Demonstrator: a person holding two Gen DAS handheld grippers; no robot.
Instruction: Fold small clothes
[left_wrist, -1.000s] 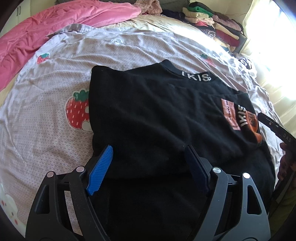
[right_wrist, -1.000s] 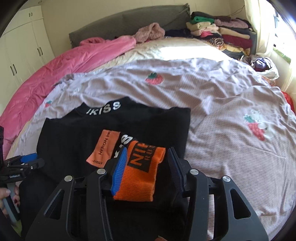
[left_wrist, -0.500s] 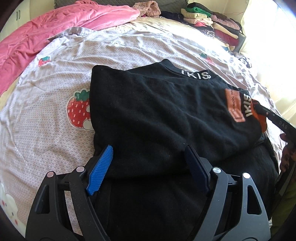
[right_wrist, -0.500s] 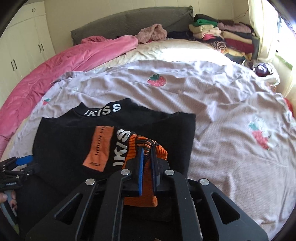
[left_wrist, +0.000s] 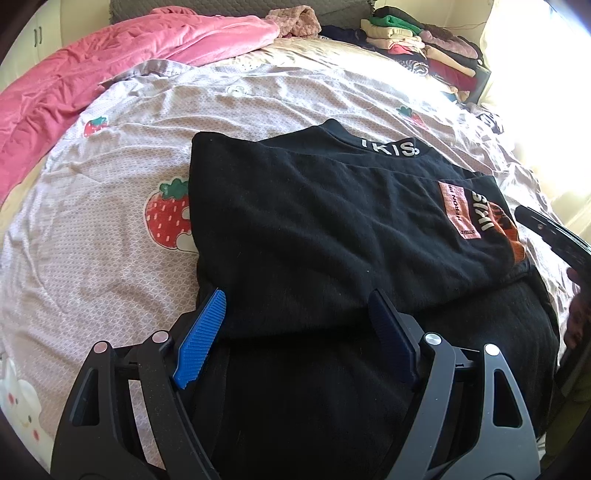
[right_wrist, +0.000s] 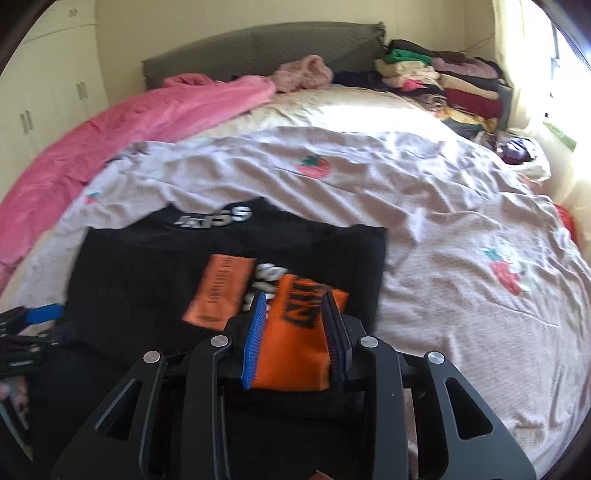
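A black sweater (left_wrist: 314, 221) with "IKISS" on its collar lies partly folded on the bed, its sleeve laid across the chest. The sleeve ends in an orange cuff (right_wrist: 291, 350) next to an orange patch (right_wrist: 218, 288). My right gripper (right_wrist: 293, 295) straddles the cuff; its jaws are opening, and the cuff lies flat between them on the sweater. My left gripper (left_wrist: 297, 297) stands wide open over the sweater's near folded edge, with black cloth between its blue pads (left_wrist: 201, 336). The cuff (left_wrist: 511, 236) and the right gripper's finger (left_wrist: 546, 229) show at the right of the left wrist view.
The sweater rests on a pale strawberry-print sheet (left_wrist: 110, 229). A pink quilt (left_wrist: 110, 62) is bunched at the far left. A stack of folded clothes (right_wrist: 454, 85) stands at the far right by the grey headboard (right_wrist: 258, 48). A person's hand (left_wrist: 576, 314) holds the right gripper.
The right gripper's jaws clamped shut on the orange cuff half a second ago and have parted again, leaving the cuff flat between them. The left gripper has stayed put, open.
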